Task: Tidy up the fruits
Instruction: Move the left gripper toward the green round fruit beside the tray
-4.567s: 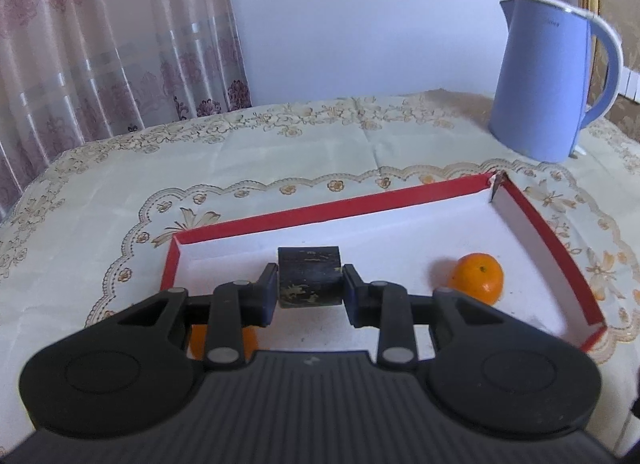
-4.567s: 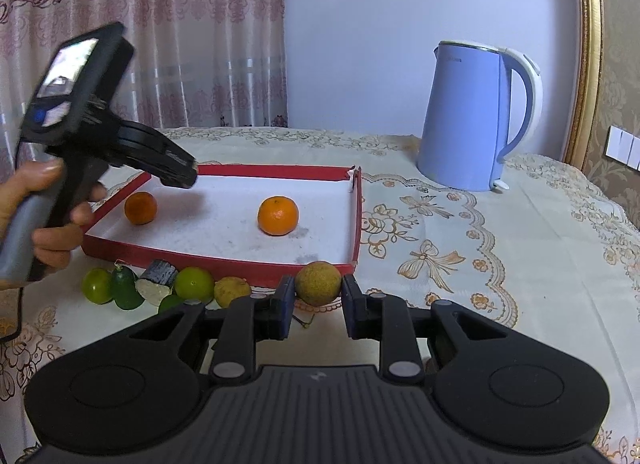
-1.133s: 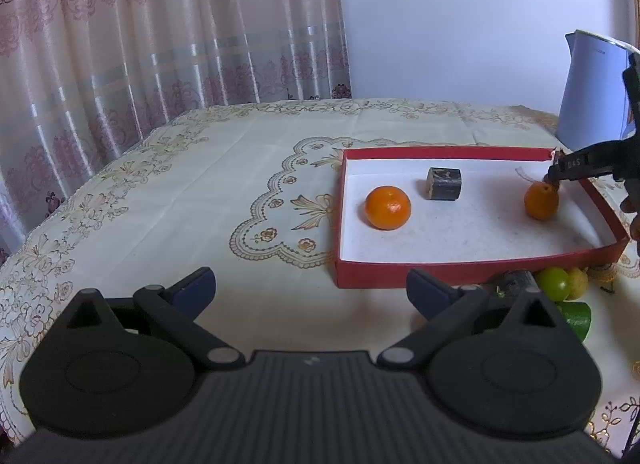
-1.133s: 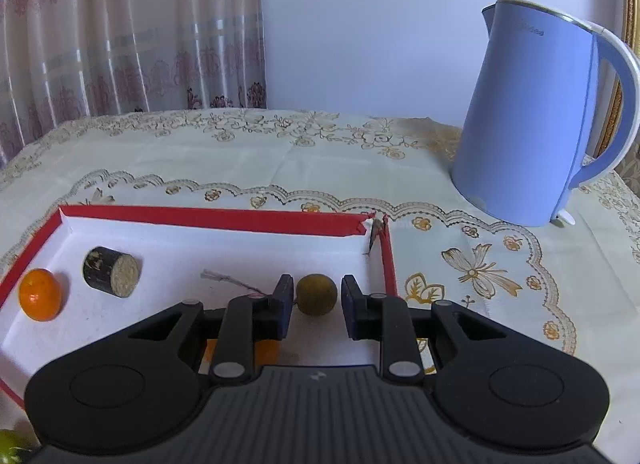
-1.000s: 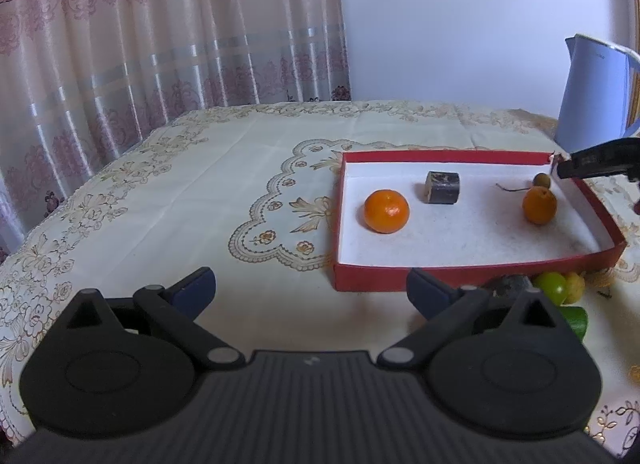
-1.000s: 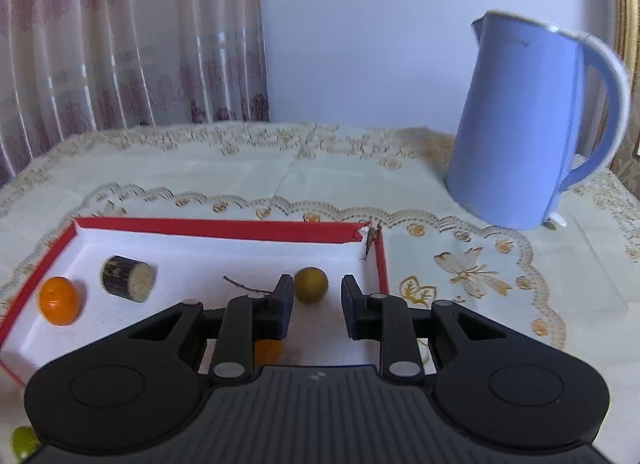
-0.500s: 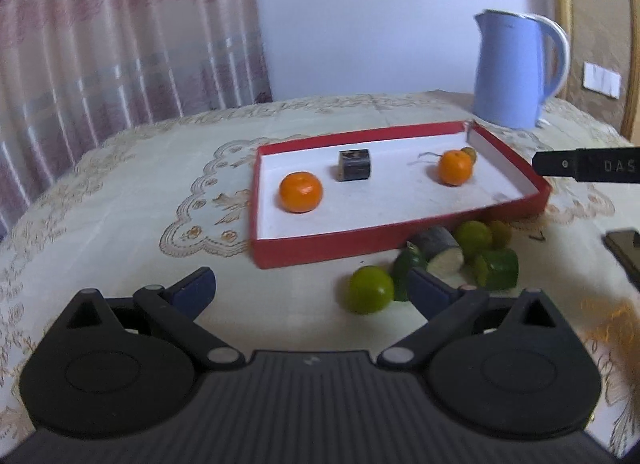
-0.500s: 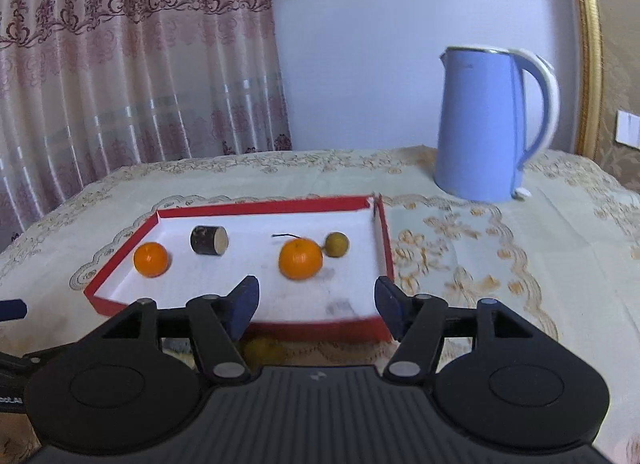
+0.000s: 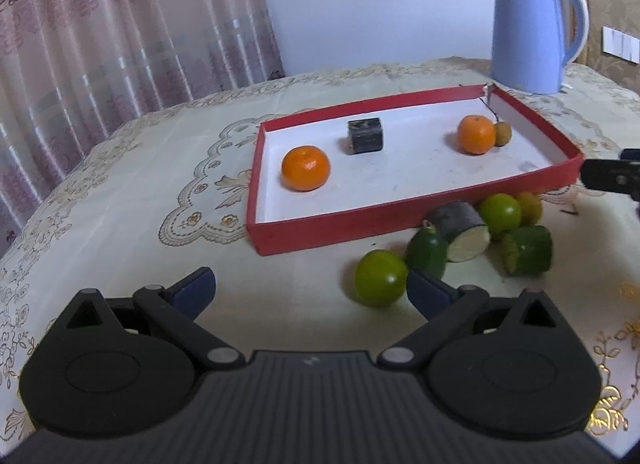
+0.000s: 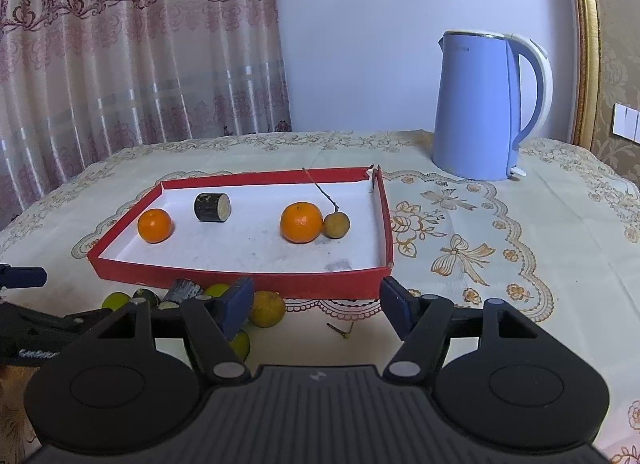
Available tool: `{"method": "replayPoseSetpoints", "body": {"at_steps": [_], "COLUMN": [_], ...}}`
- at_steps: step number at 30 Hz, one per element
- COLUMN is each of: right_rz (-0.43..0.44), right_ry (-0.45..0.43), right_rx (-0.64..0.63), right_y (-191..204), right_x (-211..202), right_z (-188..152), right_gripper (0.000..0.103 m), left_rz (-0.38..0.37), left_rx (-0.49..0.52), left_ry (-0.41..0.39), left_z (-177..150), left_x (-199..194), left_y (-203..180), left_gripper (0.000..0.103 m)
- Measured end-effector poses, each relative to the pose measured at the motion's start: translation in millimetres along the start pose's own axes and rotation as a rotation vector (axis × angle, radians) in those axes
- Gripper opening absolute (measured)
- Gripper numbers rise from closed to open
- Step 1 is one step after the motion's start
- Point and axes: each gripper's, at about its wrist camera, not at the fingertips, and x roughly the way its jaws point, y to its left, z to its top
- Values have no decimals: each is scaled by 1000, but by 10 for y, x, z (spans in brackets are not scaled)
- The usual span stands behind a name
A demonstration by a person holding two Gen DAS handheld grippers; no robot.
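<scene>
Longan [image 10: 336,225] now in red tray [image 10: 240,274], touching an orange [image 10: 301,222]. R gripper [image 10: 316,302] just opened, empty, pulled back; L gripper [image 9: 308,284] spread near lime [image 9: 381,283]. Approx. six pcs left outside.

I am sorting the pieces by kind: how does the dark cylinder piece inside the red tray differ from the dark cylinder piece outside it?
The cylinder in the tray lies alone on the white floor of the red tray; the cylinder on the cloth touches green fruits. The tray one shows mostly its dark side in the left view; the outside one turns a pale cut face to that camera. Both are short, dark-skinned and lying on their sides.
</scene>
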Motion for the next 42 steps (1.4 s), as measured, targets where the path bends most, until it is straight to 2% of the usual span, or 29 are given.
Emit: {"method": "replayPoseSetpoints", "body": {"at_steps": [2, 4, 9, 12, 20, 23, 29, 31, 34, 42], "right_rz": [2, -2, -7, -3, 5, -12, 14, 21, -5, -3], "right_ry": [-3, -7, -18, -18, -3, 15, 38, 44, 29, 44], "right_rx": [-4, -3, -6, -4, -16, -29, -27, -48, -65, -68], "right_y": [9, 12, 15, 23, 85, 109, 207, 273, 352, 392], "right_x": [-19, -32, -79, -90, -104, -77, -45, -39, -48, -37], "right_z": [0, -3, -12, -20, -42, -68, -134, -145, -165, -185], "right_gripper": [70, 76, 77, 77, 77, 77, 77, 85, 90, 90], "left_rz": [2, 4, 90, 42, -3, 13, 34, 14, 10, -20], "left_rx": [-9, -15, -57, -102, -55, -67, -70, -75, -79, -84], "left_ry": [8, 11, 18, 23, 18, 25, 5, 23, 31, 43], "left_z": [7, 4, -4, 17, -2, -10, 4, 12, 11, 36], "left_x": [37, 32, -5, -33, -4, 26, 41, 84, 114, 186], "left_y": [27, 58, 256, 358, 229, 258, 314, 329, 343, 338], "left_gripper": [103, 103, 103, 103, 103, 103, 103, 103, 103, 103]}}
